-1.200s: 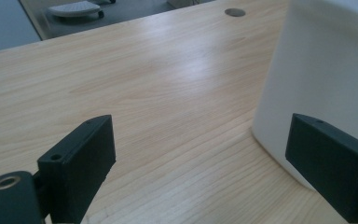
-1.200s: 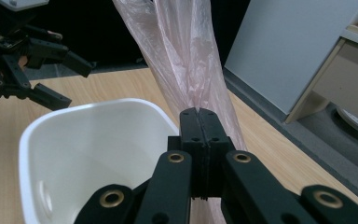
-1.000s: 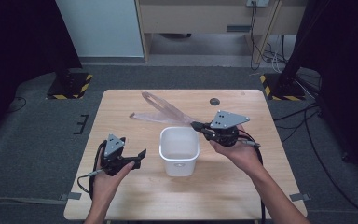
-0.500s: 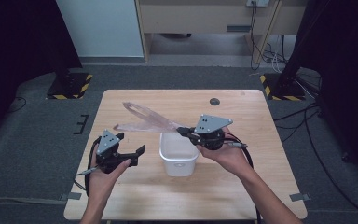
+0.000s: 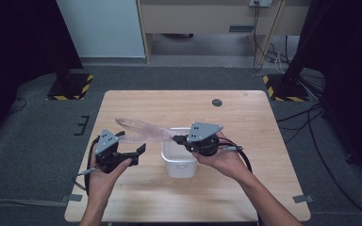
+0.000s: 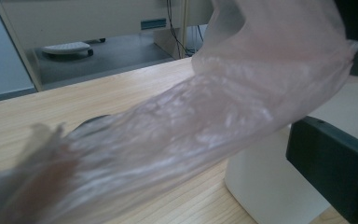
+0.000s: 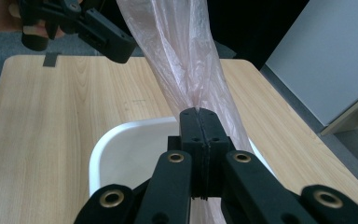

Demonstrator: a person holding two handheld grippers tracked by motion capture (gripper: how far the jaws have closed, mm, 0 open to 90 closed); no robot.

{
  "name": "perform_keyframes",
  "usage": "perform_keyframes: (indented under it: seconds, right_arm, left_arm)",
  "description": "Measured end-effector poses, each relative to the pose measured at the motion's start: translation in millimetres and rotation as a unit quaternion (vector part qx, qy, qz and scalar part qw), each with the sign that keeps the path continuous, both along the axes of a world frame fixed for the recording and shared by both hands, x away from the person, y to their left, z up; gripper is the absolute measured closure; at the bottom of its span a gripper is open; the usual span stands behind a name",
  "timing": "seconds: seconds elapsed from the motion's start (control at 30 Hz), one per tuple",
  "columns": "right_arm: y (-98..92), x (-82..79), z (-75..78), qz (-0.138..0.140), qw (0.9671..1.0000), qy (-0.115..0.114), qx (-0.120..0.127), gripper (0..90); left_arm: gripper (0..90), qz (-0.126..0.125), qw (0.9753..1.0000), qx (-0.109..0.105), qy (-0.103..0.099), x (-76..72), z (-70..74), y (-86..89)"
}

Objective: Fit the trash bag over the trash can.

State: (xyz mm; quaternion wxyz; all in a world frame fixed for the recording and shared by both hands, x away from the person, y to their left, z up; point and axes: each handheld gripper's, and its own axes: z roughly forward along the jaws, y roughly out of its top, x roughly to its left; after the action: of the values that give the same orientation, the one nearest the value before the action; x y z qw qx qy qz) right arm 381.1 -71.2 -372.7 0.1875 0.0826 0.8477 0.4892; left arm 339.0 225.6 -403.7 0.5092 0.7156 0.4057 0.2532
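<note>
High view: bag (image 5: pixel 143 131), thin, clear, pinkish plastic, stretched in the air leftward from the right gripper (image 5: pixel 175 139), whose jaws are pressed together on its gathered end. Right gripper view: pinch sits above the rim of the tub (image 7: pixel 121 154), bag (image 7: pixel 186 60) rising away from the closed jaws. Loose end trails over the left gripper (image 5: pixel 139 149), jaws parted, nothing between them, just left of the white tub (image 5: pixel 179 162). Left gripper view: bag (image 6: pixel 182 126) passes close across. All over a wooden table (image 5: pixel 264 141).
</note>
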Motion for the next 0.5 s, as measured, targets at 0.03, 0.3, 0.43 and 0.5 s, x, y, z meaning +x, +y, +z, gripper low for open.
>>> perform_keyframes:
  seconds: [0.03, 0.3, 0.43, 0.5]
  right_arm:
    - [1.6, 0.0, -1.1, 0.001, 1.0, 0.0, -0.002, 90.0]
    - [7.0, -0.6, -3.7, -0.001, 0.9998, -0.003, -0.02, 90.0]
    - [8.2, 0.2, -3.7, -0.002, 0.9997, -0.006, -0.024, 90.0]
    - [9.4, 0.4, -3.8, -0.002, 0.9996, -0.006, -0.026, 90.0]
  left_arm:
    - [8.3, -0.003, 1.0, -0.002, -0.001, -0.6, 0.5, -1.0]
    - [12.9, -0.016, 0.9999, -0.005, -0.004, -2.5, 1.8, -3.1]
    - [14.4, -0.022, 0.9997, -0.007, -0.005, -3.2, 2.1, -5.0]
    - [16.2, -0.024, 0.9997, -0.007, -0.009, -3.8, 2.7, -6.1]
